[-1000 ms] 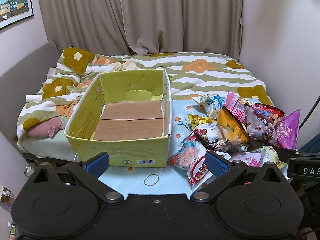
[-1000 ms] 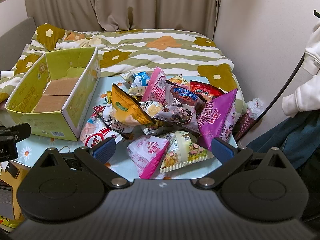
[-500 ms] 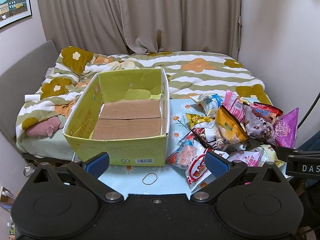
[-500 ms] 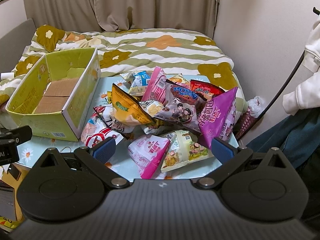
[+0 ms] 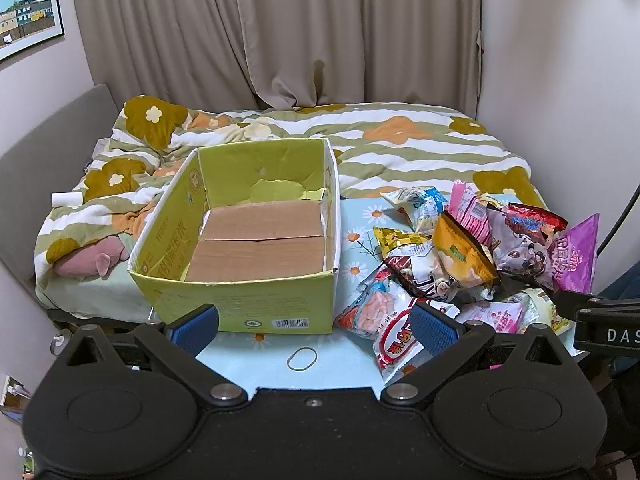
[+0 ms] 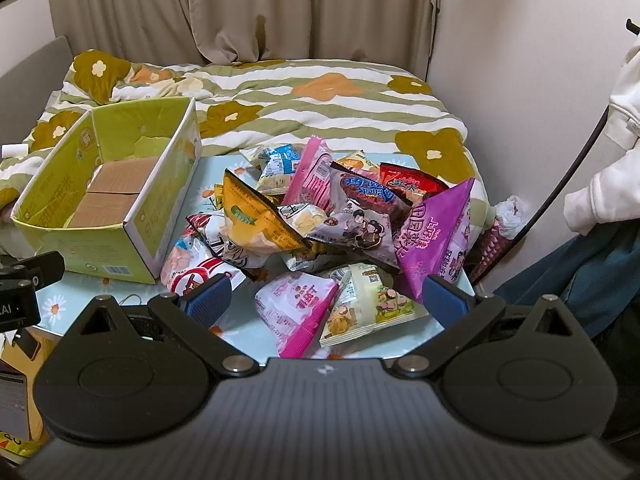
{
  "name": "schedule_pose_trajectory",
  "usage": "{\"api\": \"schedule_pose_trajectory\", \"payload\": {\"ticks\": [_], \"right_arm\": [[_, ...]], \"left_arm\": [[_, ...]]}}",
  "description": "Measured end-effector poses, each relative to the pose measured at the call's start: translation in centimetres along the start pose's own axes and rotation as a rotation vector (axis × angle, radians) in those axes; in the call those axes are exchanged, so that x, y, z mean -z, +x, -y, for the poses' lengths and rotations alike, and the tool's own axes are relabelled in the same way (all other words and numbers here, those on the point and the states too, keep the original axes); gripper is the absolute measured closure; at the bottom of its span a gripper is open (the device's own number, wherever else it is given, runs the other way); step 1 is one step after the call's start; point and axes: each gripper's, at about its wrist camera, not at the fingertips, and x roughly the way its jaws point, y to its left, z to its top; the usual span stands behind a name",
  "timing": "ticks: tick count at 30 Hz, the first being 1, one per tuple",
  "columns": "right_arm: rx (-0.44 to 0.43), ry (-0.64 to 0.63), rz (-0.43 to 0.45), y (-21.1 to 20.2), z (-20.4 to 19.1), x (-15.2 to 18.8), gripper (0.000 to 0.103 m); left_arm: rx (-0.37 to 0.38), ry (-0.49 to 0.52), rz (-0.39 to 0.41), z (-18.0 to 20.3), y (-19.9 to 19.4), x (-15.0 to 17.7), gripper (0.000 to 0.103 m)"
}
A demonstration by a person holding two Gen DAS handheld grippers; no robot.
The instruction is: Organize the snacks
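Note:
An empty yellow-green cardboard box (image 5: 248, 304) (image 6: 150, 216) stands on the left of a small light-blue flowered table (image 5: 256, 360) (image 6: 248, 332). To its right lies a heap of snack bags: an orange bag (image 5: 460, 256) (image 6: 256, 220), a purple bag (image 5: 576, 256) (image 6: 436, 232), a pink bag (image 6: 298, 308) and a red-and-white bag (image 5: 396, 344) (image 6: 192, 280). My left gripper (image 5: 314, 326) hangs open before the box's front wall. My right gripper (image 6: 326, 300) is open above the pink bag at the heap's near edge. Neither holds anything.
A rubber band (image 5: 302, 359) lies on the table in front of the box. Behind the table is a bed with a striped flower quilt (image 5: 400, 140) (image 6: 320, 92), curtains behind it. A person in a white sleeve (image 6: 608, 184) sits at the right, by a black cable (image 6: 568, 176).
Both views have shifted only slightly; the box and snack heap sit a little lower in the left view. Both grippers stay open and nothing on the table has moved.

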Motion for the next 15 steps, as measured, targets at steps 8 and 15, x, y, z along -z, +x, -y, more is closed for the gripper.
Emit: {"api": "schedule_pose_trajectory", "payload": {"ticks": [8,15], "right_arm": [[0.000,-0.002,0.001,-0.05,-0.09,0.08,0.000],[-0.010,0.021,-0.006,-0.01,0.21,0.03,0.000]], "left_arm": [[0.002,0.004,0.001,0.08,-0.02,-0.09,0.000],[0.009,0.005,0.002,0.16,-0.02,-0.17,0.000]]}}
